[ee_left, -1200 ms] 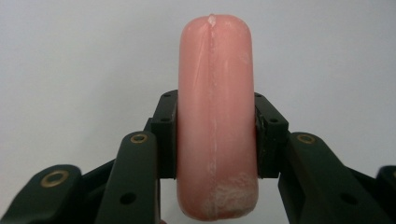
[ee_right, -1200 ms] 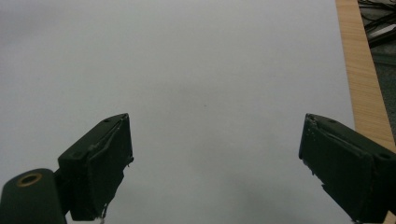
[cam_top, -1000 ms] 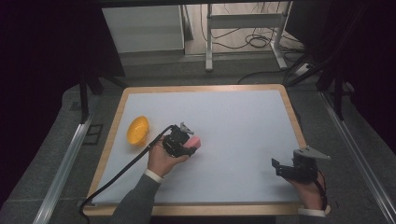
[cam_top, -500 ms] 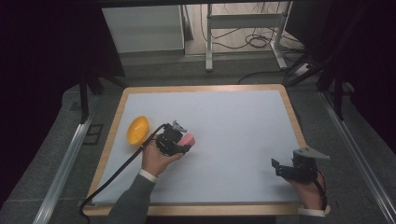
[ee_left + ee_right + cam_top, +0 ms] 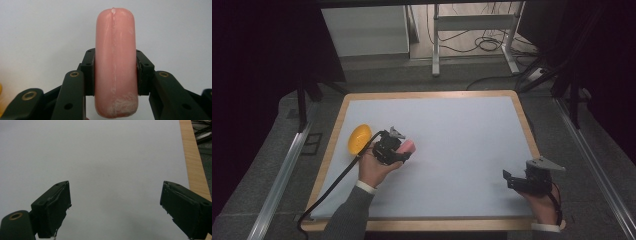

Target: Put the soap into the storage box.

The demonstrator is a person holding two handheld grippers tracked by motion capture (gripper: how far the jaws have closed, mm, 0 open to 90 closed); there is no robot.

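Two grippers are at work over the table, one in each of the person's hands. From the left gripper view, the left gripper (image 5: 115, 75) has its black jaws clamped on a pink sausage-shaped piece (image 5: 115, 62), pressing it from both flanks about halfway along its length; the rounded tip points to twelve o'clock past the jaws, a pale seam runs down its middle, and whitish scuffing marks its near end. From the high view, that left gripper (image 5: 399, 145) sits at about nine o'clock from the table's centre, the pink piece (image 5: 408, 146) poking out toward three o'clock, the left hand (image 5: 374, 167) wrapped round the body and a grey sleeve (image 5: 347, 215) running back toward six o'clock. A black cable (image 5: 332, 185) trails from it down to the near left corner. Just beside it, at about ten o'clock from the gripper, a yellow rounded object (image 5: 359, 139) lies on the white table top (image 5: 462, 130), close to the wooden rim (image 5: 332, 145). The right gripper (image 5: 512, 179) is well apart, at roughly four o'clock from centre, held in the right hand (image 5: 544, 207). Its own view shows the right gripper (image 5: 115, 210) with jaws spread wide and nothing between them, bare white surface below and the wooden edge (image 5: 192, 157) at two o'clock.
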